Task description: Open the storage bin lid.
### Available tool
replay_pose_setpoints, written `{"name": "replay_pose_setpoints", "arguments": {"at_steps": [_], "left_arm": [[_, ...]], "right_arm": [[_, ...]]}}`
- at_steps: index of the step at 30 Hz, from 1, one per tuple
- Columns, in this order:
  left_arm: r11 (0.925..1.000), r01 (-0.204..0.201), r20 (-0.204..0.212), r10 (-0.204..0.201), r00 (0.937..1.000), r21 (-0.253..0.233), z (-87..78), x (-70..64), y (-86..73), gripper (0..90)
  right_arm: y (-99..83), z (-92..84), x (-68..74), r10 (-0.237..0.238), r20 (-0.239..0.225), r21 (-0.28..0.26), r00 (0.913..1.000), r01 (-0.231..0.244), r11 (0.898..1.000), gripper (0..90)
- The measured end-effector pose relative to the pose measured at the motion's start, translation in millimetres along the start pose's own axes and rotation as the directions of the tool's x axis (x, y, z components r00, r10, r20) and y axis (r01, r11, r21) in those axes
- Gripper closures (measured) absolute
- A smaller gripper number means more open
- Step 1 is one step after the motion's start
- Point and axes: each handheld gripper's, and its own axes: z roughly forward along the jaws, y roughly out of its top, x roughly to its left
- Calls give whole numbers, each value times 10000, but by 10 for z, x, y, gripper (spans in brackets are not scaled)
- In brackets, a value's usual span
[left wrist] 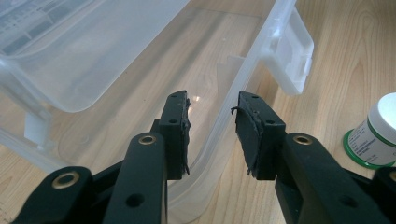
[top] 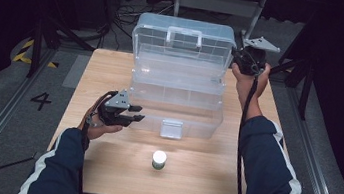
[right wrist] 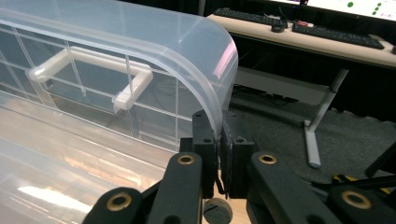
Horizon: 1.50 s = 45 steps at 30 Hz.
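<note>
The right gripper [right wrist: 218,140] is reaching to the far end of the table [top: 199,181], pinching the clear box's raised lid [right wrist: 205,51]. The left gripper [left wrist: 212,135] is hovering spread over the empty bottom tray's wall [left wrist: 233,112].

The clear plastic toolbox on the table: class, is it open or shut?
Open. The toolbox has its lid raised behind stepped-out trays, and the right claw pinches the lid's edge.
</note>
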Motion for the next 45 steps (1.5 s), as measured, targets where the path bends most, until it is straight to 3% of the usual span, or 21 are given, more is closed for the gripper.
{"name": "replay_pose_setpoints", "arguments": {"at_steps": [45], "left_arm": [[9995,215,74,-213,9997,-247,17,-1,-7,660]], "right_arm": [[248,538,-228,297,-531,1244,9981,-229,9920,854]]}}
